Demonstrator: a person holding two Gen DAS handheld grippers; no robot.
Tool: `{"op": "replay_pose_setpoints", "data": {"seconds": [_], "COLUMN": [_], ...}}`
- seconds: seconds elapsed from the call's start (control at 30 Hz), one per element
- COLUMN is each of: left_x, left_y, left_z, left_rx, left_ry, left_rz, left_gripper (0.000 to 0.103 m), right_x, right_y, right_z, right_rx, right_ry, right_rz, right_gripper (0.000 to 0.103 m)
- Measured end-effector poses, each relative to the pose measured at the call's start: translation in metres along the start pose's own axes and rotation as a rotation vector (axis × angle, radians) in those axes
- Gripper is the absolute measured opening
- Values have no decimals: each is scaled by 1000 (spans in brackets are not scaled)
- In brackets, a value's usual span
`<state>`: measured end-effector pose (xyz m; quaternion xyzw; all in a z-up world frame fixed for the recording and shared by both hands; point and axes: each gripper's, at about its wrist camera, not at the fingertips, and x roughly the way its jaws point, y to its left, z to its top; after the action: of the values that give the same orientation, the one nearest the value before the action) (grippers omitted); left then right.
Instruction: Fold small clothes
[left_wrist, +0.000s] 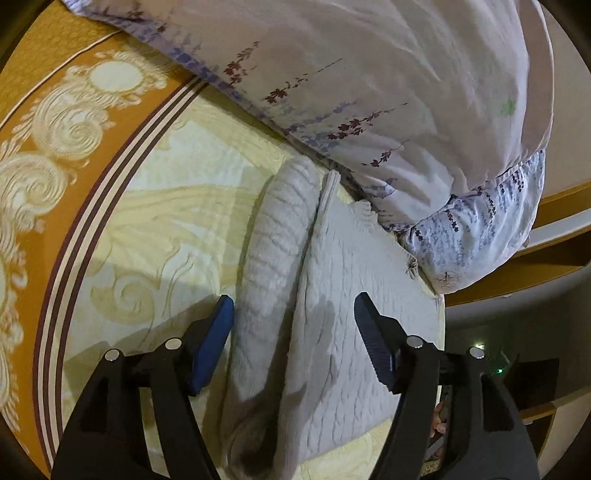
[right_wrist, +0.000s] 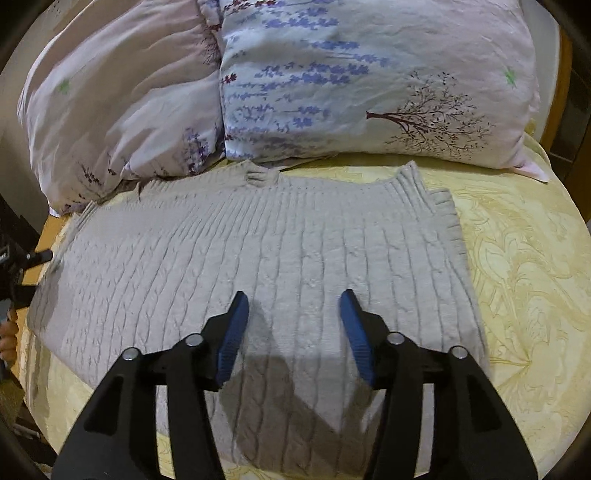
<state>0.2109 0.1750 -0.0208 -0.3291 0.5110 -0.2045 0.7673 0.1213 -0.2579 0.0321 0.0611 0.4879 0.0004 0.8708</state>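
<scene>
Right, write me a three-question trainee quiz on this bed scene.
1. True or false: the right gripper is clamped on the grey knitted sweater.
2. What lies directly behind the sweater, toward the head of the bed? A) floral pillows B) a laundry basket C) a stack of towels
3. Fill in: the sweater lies on a yellow patterned ____.

Key
1. False: its jaws stand apart above the knit, nothing between them.
2. A, the floral pillows.
3. Bedspread.
</scene>
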Motion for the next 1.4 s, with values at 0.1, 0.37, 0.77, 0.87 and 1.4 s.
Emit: {"op": "replay_pose_setpoints", "data": {"seconds": [0.1, 0.37, 0.77, 0.87, 1.4], "left_x": [6, 13, 25, 25, 26], "left_y": [-4, -5, -22, -22, -16], "left_z": [2, -1, -4, -4, -6], "left_rx": [21, -26, 9, 9, -80], "left_ry": [-11, -46, -43, -42, -35], "left_rz": [-3, 28, 83, 86, 53], "left_gripper": [67, 40, 40, 40, 25], "right_x": [-1, -5, 4, 3, 4], "right_y": [-2, -6, 9, 9, 10], "right_z": [-2, -3, -7, -7, -9], "right_rx": [13, 19, -108, -119, -114], "right_ry": [1, -1, -18, -18, -19], "right_rz": [11, 26, -46, -48, -48], "right_gripper": [55, 59, 67, 67, 68]}}
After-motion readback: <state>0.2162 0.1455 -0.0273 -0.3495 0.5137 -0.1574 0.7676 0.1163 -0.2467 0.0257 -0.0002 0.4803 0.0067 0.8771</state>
